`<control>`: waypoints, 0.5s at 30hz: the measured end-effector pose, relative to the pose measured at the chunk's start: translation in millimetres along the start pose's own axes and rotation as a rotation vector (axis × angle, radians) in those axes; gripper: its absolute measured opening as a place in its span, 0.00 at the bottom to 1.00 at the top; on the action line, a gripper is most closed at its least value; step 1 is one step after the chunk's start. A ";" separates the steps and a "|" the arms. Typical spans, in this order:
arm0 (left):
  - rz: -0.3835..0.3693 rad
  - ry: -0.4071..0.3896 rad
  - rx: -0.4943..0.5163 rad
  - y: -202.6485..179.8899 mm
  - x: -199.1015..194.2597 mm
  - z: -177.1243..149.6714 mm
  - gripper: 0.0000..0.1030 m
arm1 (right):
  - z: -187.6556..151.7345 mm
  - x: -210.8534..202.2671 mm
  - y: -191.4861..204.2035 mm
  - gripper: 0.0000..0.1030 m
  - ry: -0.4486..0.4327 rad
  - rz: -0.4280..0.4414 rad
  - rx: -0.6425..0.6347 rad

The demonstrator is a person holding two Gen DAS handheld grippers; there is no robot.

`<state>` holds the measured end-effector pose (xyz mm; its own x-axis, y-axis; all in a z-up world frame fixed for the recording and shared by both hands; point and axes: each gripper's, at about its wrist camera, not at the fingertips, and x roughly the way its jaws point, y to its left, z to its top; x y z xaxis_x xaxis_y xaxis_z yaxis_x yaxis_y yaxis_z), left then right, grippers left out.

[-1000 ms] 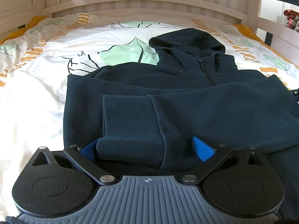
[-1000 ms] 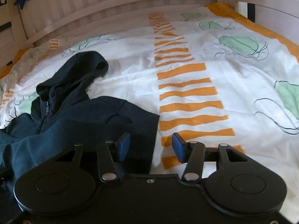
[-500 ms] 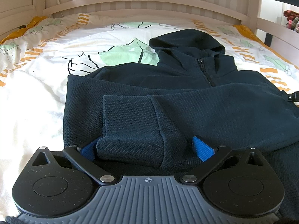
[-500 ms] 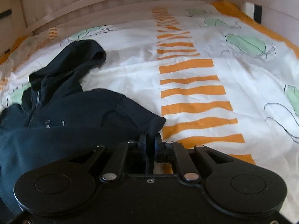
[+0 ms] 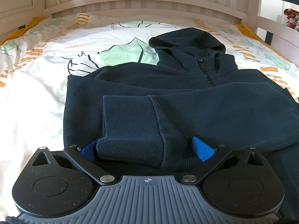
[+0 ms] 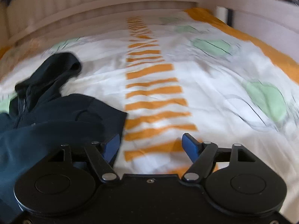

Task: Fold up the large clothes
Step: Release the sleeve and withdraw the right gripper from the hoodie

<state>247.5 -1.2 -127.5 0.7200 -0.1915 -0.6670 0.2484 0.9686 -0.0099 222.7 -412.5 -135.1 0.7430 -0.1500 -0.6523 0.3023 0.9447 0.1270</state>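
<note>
A dark navy zip hoodie [image 5: 205, 108] lies face up on the bed, hood [image 5: 186, 41] toward the headboard. One sleeve is folded across its body, and the cuff [image 5: 130, 127] lies between the wide-spread blue pads of my left gripper [image 5: 143, 143], which stands open around it. In the blurred right wrist view the hoodie's [image 6: 56, 115] right edge lies by the left finger [image 6: 112, 145]. My right gripper [image 6: 151, 138] is opening over the striped cover, with nothing between its pads.
The white duvet [image 6: 186, 85] with orange stripes and green leaves spreads to the right of the hoodie. A slatted wooden headboard [image 5: 142, 0] closes the far end, and a side rail [image 5: 276, 33] runs along the right.
The right gripper closed on the hoodie's right edge half a second ago, then spread its jaws and let go, shifting right off the cloth. The left gripper and the sleeve have not moved.
</note>
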 end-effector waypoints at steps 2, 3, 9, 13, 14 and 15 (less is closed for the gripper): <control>0.000 0.007 -0.001 -0.3 0.6 1.2 1.00 | -5.3 -8.6 -13.9 0.81 0.016 -0.006 0.090; 0.001 0.012 -0.001 -0.7 0.7 2.0 1.00 | -8.6 -13.8 -20.1 0.81 0.022 -0.007 0.129; 0.015 0.040 0.009 -3.9 2.0 8.1 1.00 | -25.2 -45.7 -25.0 0.82 0.021 0.002 0.192; 0.028 0.051 0.006 -6.9 -2.0 10.9 1.00 | -29.1 -57.4 4.7 0.85 0.011 0.039 0.072; 0.029 0.051 0.006 -7.4 -4.5 10.2 1.00 | -30.3 -57.9 12.6 0.88 0.011 0.050 0.038; 0.029 0.050 0.007 -8.2 -7.7 9.2 1.00 | -33.6 -57.6 20.2 0.89 0.012 0.057 0.000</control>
<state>246.0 -9.1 -115.4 0.6940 -0.1553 -0.7030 0.2327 0.9724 0.0149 165.8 -375.0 -120.0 0.7515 -0.0927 -0.6532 0.2597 0.9517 0.1637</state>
